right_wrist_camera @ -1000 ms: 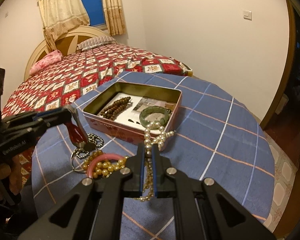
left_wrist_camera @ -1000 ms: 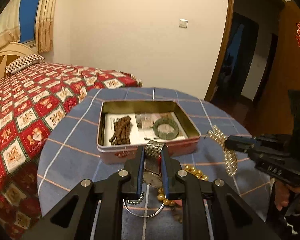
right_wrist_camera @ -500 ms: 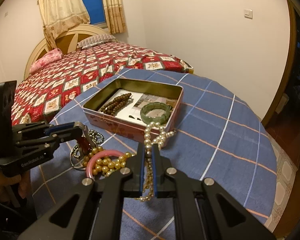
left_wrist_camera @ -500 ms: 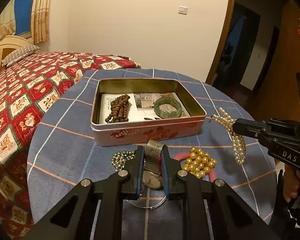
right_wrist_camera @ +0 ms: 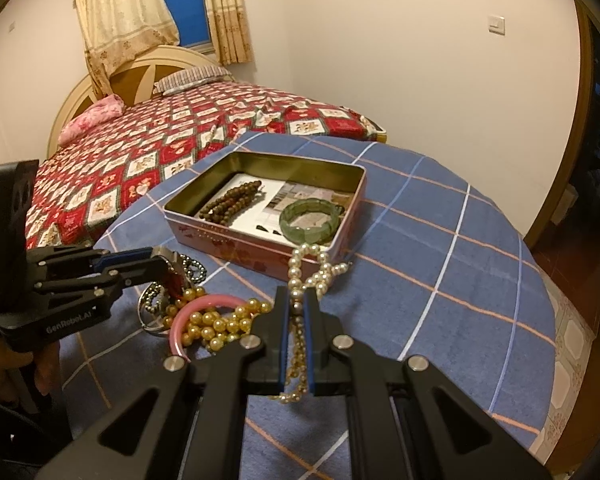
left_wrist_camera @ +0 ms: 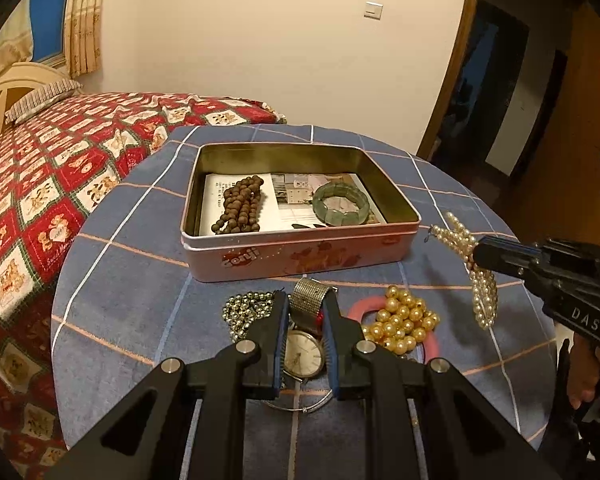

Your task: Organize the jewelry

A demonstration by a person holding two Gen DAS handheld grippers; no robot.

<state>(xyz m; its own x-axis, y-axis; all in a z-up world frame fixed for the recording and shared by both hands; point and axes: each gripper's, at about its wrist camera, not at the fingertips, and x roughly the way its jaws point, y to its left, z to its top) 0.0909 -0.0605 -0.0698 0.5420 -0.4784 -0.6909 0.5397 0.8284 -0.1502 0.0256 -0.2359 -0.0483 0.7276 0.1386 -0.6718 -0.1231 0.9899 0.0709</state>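
Jewelry clutters our blue checked bench (left_wrist_camera: pixel 140 280) before the pink tin (left_wrist_camera: pixel 300 252). Our left claw (left_wrist_camera: pixel 305 326) clamps the mesh-band silver watch (left_wrist_camera: pixel 306 336); our right claw (right_wrist_camera: pixel 296 316) pinches the white pearl strand (right_wrist_camera: pixel 312 276).

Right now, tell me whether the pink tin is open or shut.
Open. The pink tin has no lid on it, and its inside shows: brown beads and a green bracelet lie on paper within.

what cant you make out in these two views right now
- Round-faced watch with mesh band: left wrist view, the left hand-held gripper covers its edges.
- Thin silver wire bangle: left wrist view, mostly behind that gripper's body.
- Printed paper lining the pink tin: text too small.
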